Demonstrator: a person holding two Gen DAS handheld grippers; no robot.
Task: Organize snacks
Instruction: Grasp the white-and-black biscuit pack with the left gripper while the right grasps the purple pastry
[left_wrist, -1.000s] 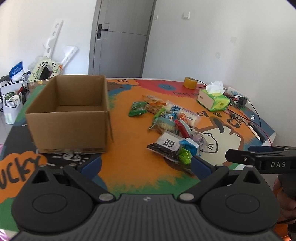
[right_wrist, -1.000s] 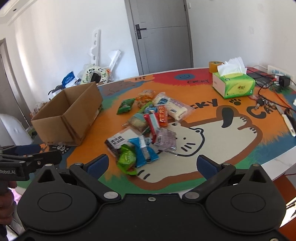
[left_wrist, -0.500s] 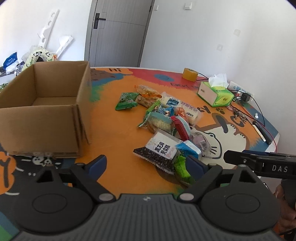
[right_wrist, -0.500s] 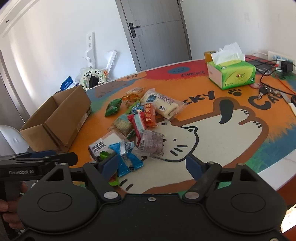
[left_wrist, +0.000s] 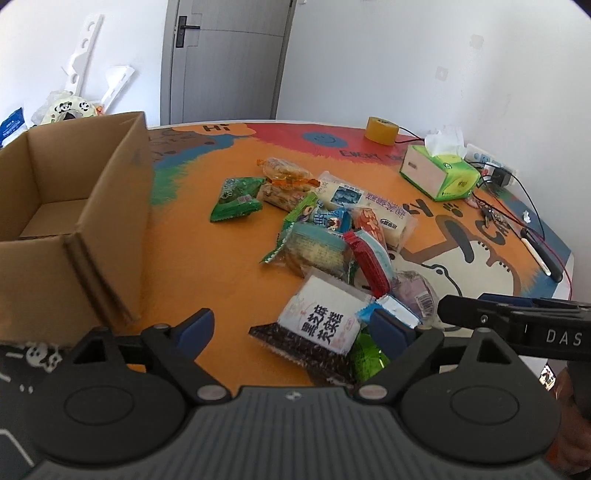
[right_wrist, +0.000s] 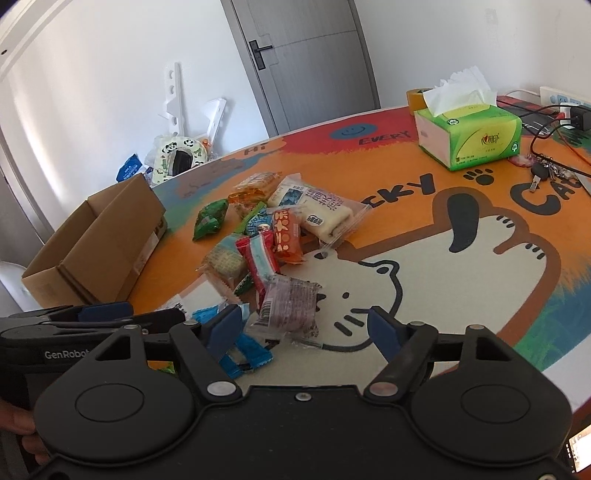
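A heap of snack packets (left_wrist: 332, 236) lies mid-table on the orange cat-print cloth, and shows again in the right wrist view (right_wrist: 266, 236). An open cardboard box (left_wrist: 74, 221) with nothing visible inside stands left of it. My left gripper (left_wrist: 291, 326) hangs open, low over the near end of the heap. A white and black sesame packet (left_wrist: 321, 325) lies between its fingers, unpinched. My right gripper (right_wrist: 304, 326) is open too, and a clear purple packet (right_wrist: 290, 306) lies loose between its fingers. Its left finger stands over a blue packet (right_wrist: 243, 350).
A green tissue box (right_wrist: 469, 136), a yellow tape roll (left_wrist: 382, 129), keys (right_wrist: 539, 173) and cables sit along the table's far right. The right gripper's side (left_wrist: 517, 325) juts in close beside the left one. Clutter and a grey door lie beyond the table.
Both grippers have come forward and down onto the near end of the heap. Their jaws have narrowed, the right more than the left. The box has slid toward the left edge of the left view.
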